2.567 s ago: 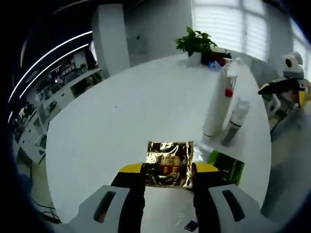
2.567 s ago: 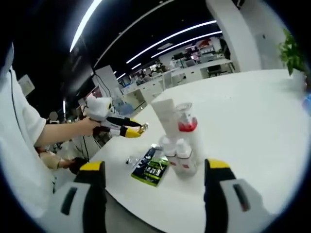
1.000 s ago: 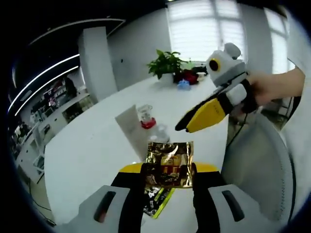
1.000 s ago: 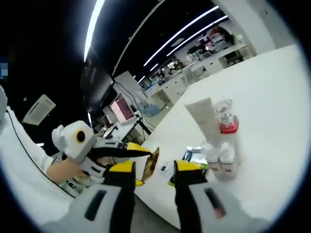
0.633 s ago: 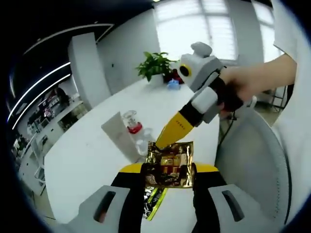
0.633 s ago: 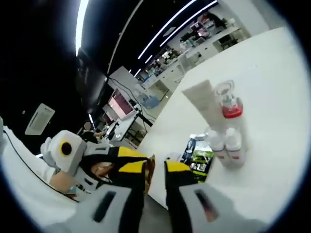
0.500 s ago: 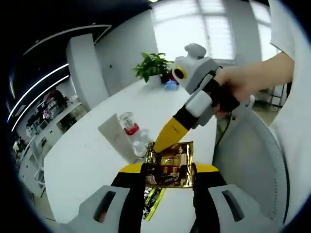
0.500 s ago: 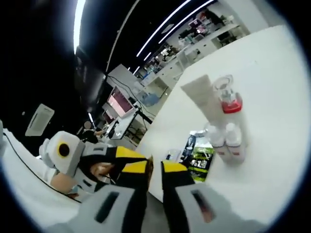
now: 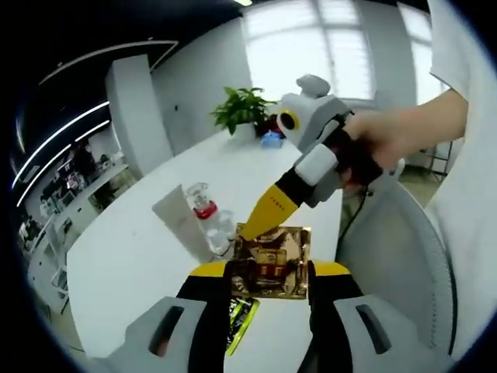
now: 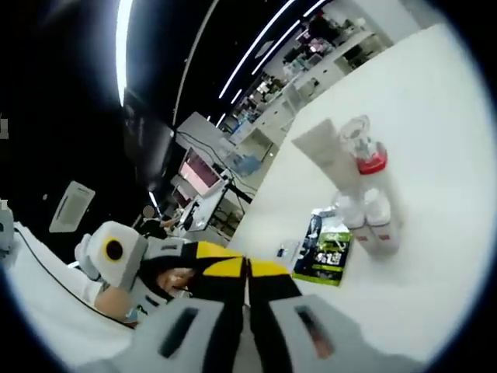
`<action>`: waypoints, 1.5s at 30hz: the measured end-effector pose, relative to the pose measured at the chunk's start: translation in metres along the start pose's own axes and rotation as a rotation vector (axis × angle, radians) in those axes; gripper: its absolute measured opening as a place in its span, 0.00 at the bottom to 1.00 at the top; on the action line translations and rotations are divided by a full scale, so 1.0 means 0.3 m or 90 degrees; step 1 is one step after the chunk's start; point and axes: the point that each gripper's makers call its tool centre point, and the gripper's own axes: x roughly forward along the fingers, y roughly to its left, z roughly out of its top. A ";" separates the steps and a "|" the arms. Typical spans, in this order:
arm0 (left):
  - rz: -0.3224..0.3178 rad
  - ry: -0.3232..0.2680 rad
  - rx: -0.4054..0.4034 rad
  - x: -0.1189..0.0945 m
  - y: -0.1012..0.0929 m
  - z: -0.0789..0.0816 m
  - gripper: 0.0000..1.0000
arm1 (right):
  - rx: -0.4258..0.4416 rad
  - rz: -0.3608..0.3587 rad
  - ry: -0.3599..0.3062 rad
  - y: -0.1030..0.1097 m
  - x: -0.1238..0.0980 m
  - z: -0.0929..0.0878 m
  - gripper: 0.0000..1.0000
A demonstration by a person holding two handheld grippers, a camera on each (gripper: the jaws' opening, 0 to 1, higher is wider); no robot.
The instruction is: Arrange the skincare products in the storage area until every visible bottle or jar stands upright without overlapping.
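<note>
A gold foil sachet (image 9: 273,250) is held up in the air, pinched between the jaws of my left gripper (image 9: 268,272). My right gripper (image 9: 260,219) comes in from the right, its yellow jaws closed on the sachet's upper left corner. In the right gripper view its jaws (image 10: 247,270) stand pressed together, with the left gripper (image 10: 147,260) just to the left. On the white table (image 9: 132,264) stand a white tube (image 9: 172,219), a clear pump bottle with a red collar (image 9: 200,208) and small bottles (image 9: 221,233). A green packet (image 9: 242,315) lies flat beside them.
A potted plant (image 9: 242,109) and small items stand at the table's far end. A grey chair (image 9: 388,256) is at the right, by the person's hand (image 9: 388,136). The group of bottles (image 10: 371,210) and green packet (image 10: 330,250) sit near the table's edge (image 10: 264,233).
The right gripper swung in from the table side to the sachet and its jaws went from wide open to shut on the corner. The left gripper kept hold of the sachet.
</note>
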 end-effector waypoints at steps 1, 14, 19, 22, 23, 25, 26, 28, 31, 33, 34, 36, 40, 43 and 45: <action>0.003 -0.004 -0.007 -0.001 0.003 0.002 0.42 | 0.001 -0.001 -0.012 -0.001 -0.004 0.011 0.01; 0.020 -0.161 -0.358 -0.085 0.060 0.052 0.52 | 0.049 0.032 -0.159 0.033 -0.060 0.096 0.01; -0.001 -0.219 -0.457 -0.104 0.050 0.078 0.55 | 0.083 0.071 -0.223 0.078 -0.067 0.140 0.01; -0.021 -0.252 -0.510 -0.107 0.039 0.106 0.55 | 0.091 0.087 -0.243 0.104 -0.058 0.149 0.01; -0.025 -0.264 -0.521 -0.109 0.039 0.116 0.55 | 0.096 0.093 -0.246 0.111 -0.054 0.150 0.01; -0.037 -0.286 -0.541 -0.113 0.036 0.135 0.53 | 0.110 0.107 -0.257 0.127 -0.048 0.149 0.01; -0.040 -0.293 -0.546 -0.113 0.034 0.140 0.52 | 0.114 0.112 -0.262 0.134 -0.046 0.148 0.01; -0.038 -0.294 -0.550 -0.108 0.033 0.136 0.49 | 0.122 0.122 -0.270 0.144 -0.045 0.144 0.01; -0.051 -0.304 -0.572 -0.108 0.022 0.139 0.41 | 0.120 0.125 -0.287 0.149 -0.048 0.143 0.01; -0.064 -0.326 -0.601 -0.118 0.021 0.152 0.30 | 0.119 0.128 -0.296 0.155 -0.053 0.143 0.01; -0.067 -0.332 -0.604 -0.122 0.021 0.154 0.25 | 0.118 0.128 -0.299 0.156 -0.054 0.143 0.01; -0.070 -0.336 -0.620 -0.126 0.024 0.152 0.16 | 0.117 0.127 -0.304 0.155 -0.057 0.144 0.01; -0.075 -0.338 -0.622 -0.129 0.022 0.153 0.04 | 0.111 0.123 -0.309 0.157 -0.058 0.144 0.01; -0.077 -0.353 -0.637 -0.138 0.030 0.164 0.00 | 0.094 0.113 -0.303 0.155 -0.056 0.138 0.01; -0.065 -0.352 -0.635 -0.139 0.040 0.158 0.00 | 0.077 0.106 -0.298 0.156 -0.055 0.135 0.01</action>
